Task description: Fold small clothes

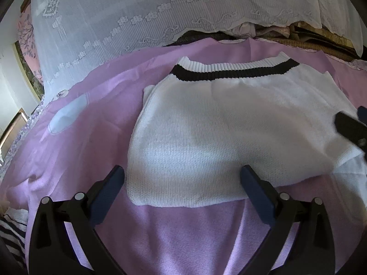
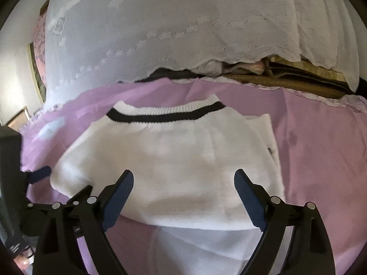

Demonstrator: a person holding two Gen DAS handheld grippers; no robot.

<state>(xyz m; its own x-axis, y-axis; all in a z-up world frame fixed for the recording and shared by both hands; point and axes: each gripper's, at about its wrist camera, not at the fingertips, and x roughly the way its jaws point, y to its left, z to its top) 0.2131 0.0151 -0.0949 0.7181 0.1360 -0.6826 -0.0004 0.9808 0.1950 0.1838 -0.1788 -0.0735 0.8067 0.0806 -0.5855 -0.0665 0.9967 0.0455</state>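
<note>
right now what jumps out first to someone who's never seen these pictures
A white knitted sweater with a black band under its ribbed edge lies folded at the centre, on a lilac bed cover. A sheer white lace curtain hangs behind it. Both grippers, left gripper and right gripper, sit at its near edge, jaws wide open and holding nothing.

Both grippers share one build: the left gripper (image 1: 182, 173) and right gripper (image 2: 183, 176) have glossy black plastic arms with long cut-out slots, round silver pins at the linkage joints, and textured navy-blue pads (image 2: 118, 202) lining the inner face of each tapered finger
</note>
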